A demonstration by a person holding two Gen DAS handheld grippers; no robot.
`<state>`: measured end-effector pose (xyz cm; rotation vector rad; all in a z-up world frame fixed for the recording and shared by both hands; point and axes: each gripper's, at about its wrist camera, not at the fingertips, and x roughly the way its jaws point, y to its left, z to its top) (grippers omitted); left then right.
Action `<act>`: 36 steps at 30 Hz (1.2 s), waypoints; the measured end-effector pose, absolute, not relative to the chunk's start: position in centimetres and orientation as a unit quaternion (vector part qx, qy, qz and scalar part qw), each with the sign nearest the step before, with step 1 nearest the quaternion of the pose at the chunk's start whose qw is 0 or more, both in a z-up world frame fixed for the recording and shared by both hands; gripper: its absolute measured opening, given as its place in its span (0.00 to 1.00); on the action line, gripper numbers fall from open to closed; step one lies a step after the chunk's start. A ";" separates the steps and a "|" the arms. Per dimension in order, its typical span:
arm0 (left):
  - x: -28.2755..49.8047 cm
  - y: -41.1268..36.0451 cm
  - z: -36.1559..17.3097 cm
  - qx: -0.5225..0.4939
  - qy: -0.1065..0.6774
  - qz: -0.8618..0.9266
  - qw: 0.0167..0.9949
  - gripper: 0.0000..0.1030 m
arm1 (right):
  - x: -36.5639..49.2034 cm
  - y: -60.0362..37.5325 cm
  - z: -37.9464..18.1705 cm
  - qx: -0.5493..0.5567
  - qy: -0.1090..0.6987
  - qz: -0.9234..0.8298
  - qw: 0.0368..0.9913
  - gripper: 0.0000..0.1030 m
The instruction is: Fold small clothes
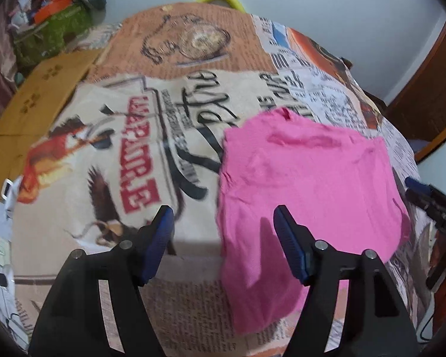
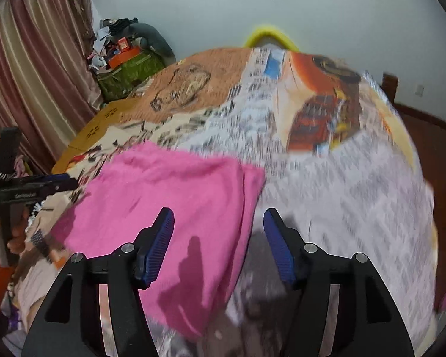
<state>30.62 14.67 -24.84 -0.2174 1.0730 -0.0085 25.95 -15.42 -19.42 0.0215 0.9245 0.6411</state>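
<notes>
Your left gripper (image 1: 223, 226) hangs over the near edge of the printed bedspread (image 1: 110, 154), its blue pads (image 1: 159, 238) spread apart with nothing between them. One pad sits over the bare print, the other over the left border of the pink garment (image 1: 306, 184), so the cloth's left edge runs up between the two fingers without either pad pressing on it.

The pink garment lies loose on the bedspread, toward the near edge, roughly squared off with a few wrinkles along its far border. Seen from your left wrist it fills the right half of the bedspread's near part; seen from your right wrist it lies to the left.

Your right gripper (image 2: 218, 226) is released as well, jaws apart and empty. Its left pad (image 2: 157, 247) is above the garment's right border, its right pad above the newsprint pattern of the bedspread.

Past the bedspread's left edge you have a flattened cardboard box (image 1: 32, 107), and beyond that a green bag (image 2: 125, 74) piled with odds and ends beside the pink curtain (image 2: 35, 68). A yellow rim (image 2: 270, 37) peeks over the far edge, against the pale wall.
</notes>
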 end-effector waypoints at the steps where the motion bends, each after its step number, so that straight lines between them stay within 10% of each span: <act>1: 30.6 14.5 -25.1 -0.105 0.513 -0.008 0.852 0.67 | 25.6 -15.5 -20.0 0.011 0.449 0.303 0.841 0.57; 16: 34.5 11.7 -27.5 -0.114 0.547 -0.063 0.827 0.65 | 27.5 -13.7 -23.1 0.067 0.476 0.331 0.812 0.57; 23: 35.0 10.9 -26.9 -0.100 0.530 -0.062 0.840 0.29 | 28.2 -12.7 -23.3 0.054 0.473 0.336 0.813 0.11; 28: 33.7 9.9 -24.8 -0.059 0.503 -0.051 0.861 0.10 | 27.3 -12.2 -21.8 0.026 0.451 0.340 0.825 0.08; 36: 30.3 12.7 -18.2 -0.075 0.438 -0.036 0.895 0.07 | 25.4 -11.3 -15.3 0.004 0.389 0.356 0.850 0.08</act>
